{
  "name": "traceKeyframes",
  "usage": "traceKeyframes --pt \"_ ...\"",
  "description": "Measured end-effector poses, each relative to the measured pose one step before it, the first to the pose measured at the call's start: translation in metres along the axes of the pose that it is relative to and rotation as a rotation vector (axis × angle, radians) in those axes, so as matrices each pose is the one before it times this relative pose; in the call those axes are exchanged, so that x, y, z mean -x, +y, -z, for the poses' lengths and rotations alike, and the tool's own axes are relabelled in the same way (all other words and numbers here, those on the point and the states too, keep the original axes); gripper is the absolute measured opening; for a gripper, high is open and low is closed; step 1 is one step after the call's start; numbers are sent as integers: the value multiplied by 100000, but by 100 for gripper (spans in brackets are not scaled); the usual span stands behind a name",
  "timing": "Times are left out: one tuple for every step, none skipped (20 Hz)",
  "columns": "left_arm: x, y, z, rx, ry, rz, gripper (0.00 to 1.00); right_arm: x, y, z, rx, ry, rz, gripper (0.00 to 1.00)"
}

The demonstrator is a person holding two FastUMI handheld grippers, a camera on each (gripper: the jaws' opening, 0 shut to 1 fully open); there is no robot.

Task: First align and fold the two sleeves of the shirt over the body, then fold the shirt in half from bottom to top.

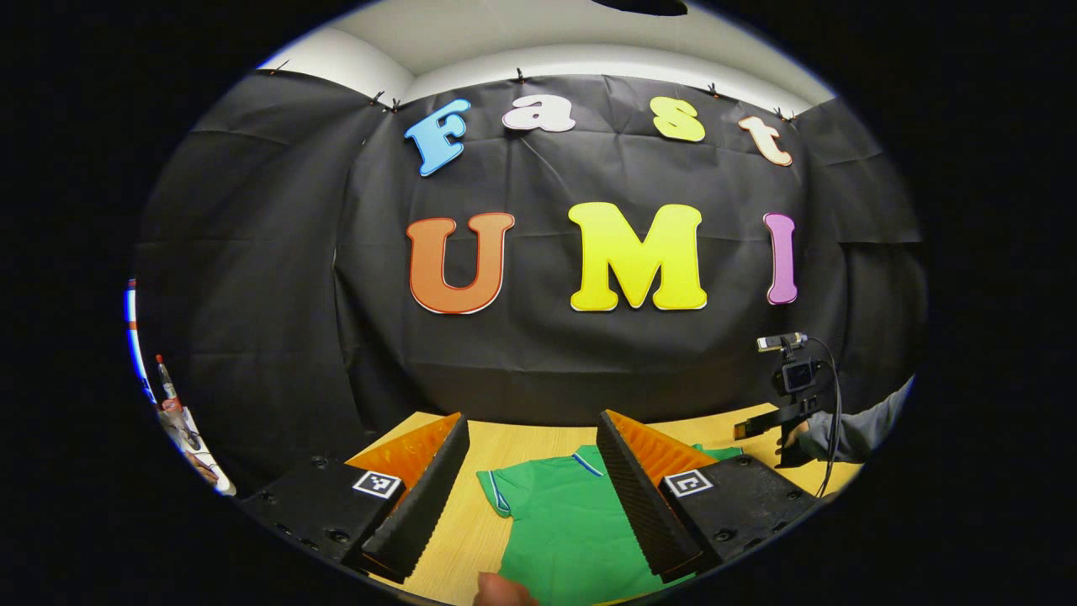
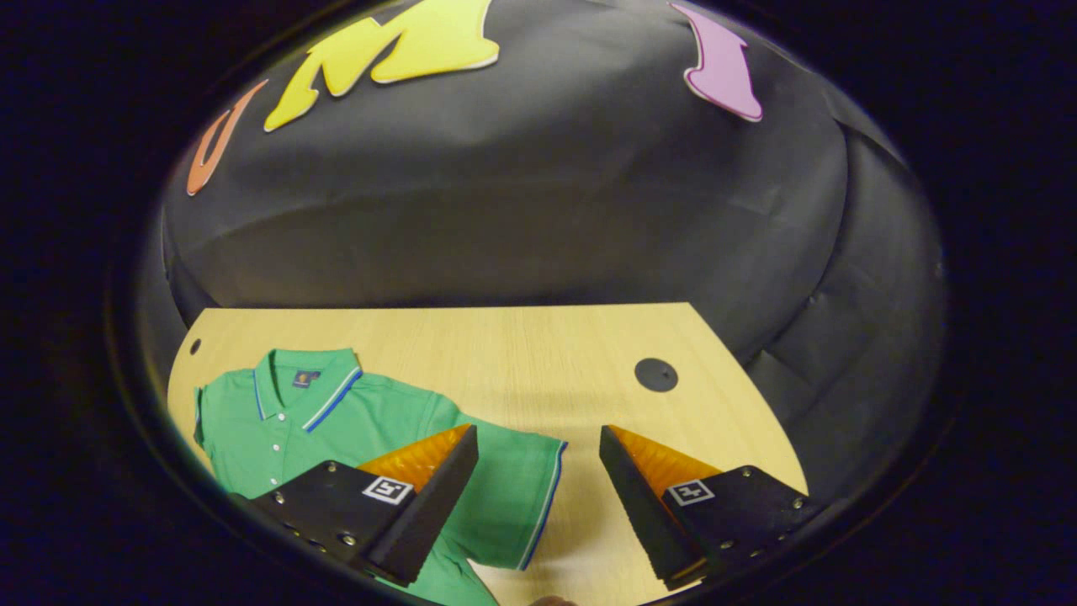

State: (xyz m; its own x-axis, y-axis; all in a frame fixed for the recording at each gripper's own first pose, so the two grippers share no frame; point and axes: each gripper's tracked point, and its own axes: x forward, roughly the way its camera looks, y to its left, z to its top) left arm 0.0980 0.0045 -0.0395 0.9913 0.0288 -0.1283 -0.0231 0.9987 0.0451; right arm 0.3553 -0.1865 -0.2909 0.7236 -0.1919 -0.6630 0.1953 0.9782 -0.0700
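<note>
The green polo shirt [image 2: 370, 429] lies flat and unfolded toward the left edge of the wooden tabletop [image 2: 505, 345], collar toward the far edge, one short sleeve [image 2: 522, 488] spread out to the side. I hold my right gripper [image 2: 538, 497] above that sleeve with jaws wide apart and gripping nothing. My left gripper [image 1: 532, 492] hovers over the shirt's other sleeve [image 1: 496, 490], likewise open and empty.
</note>
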Motion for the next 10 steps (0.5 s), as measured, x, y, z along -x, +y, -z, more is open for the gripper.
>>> traceKeyframes --pt "-209 10 290 95 1244 -318 98 -934 -75 370 -4 1354 579 94" --pt "-72 -19 221 65 897 -314 98 -1060 -34 395 582 1065 728 93" --pt "-251 -161 156 -55 772 -137 97 -688 23 309 706 1024 365 94" --pt "-153 -155 0 -167 444 118 98 -624 -52 193 740 698 479 94" --pt "-81 -109 97 -231 166 347 98 -534 -12 225 484 817 608 94" --pt "-90 -166 -62 -337 -167 429 98 -421 107 443 532 740 239 94" --pt "-143 -275 -103 -328 -36 585 98 -466 -38 224 761 708 712 94" --pt "-64 -196 -26 -326 -23 140 97 -306 9 333 453 779 148 94" --pt "-82 -121 107 -38 190 179 97 -242 182 190 -116 772 -93 94" --pt "-61 -198 144 66 610 -30 97 -174 21 218 -395 436 -565 94"
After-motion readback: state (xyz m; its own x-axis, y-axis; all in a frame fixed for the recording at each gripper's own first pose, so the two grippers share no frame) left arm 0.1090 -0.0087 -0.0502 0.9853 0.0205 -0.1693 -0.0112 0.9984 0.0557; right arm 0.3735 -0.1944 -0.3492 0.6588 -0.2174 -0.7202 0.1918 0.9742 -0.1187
